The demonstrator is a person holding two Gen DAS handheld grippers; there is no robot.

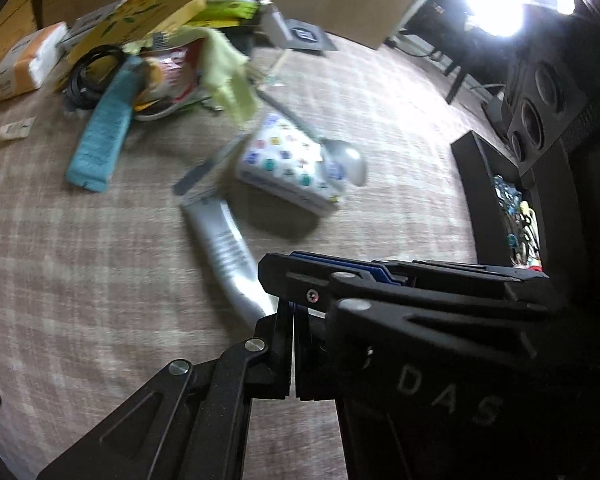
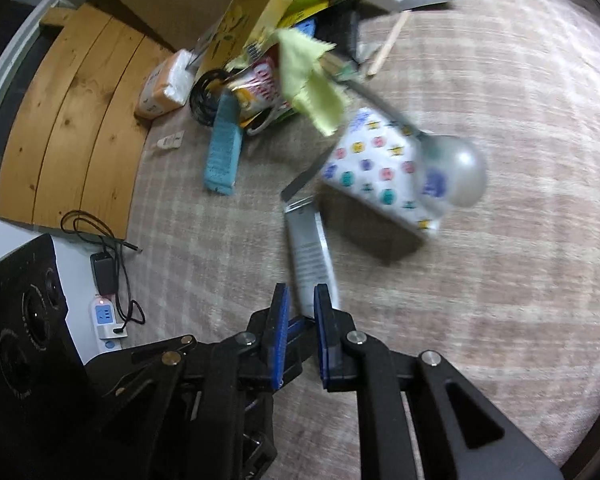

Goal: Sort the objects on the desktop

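Right gripper (image 2: 302,322) pinching near end of silver tube (image 2: 310,256).
Left gripper (image 1: 293,354) fully together, empty, beside tube's near end; tube's long axis running away toward patterned box (image 2: 380,172), flat on checked cloth (image 2: 500,280).

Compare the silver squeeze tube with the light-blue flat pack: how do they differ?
The silver squeeze tube lies alone near the grippers; the light-blue flat pack leans against the clutter pile. The silver squeeze tube is rounded and glossy; the light-blue flat pack is flat and matte. Both are long and rest on the checked cloth.
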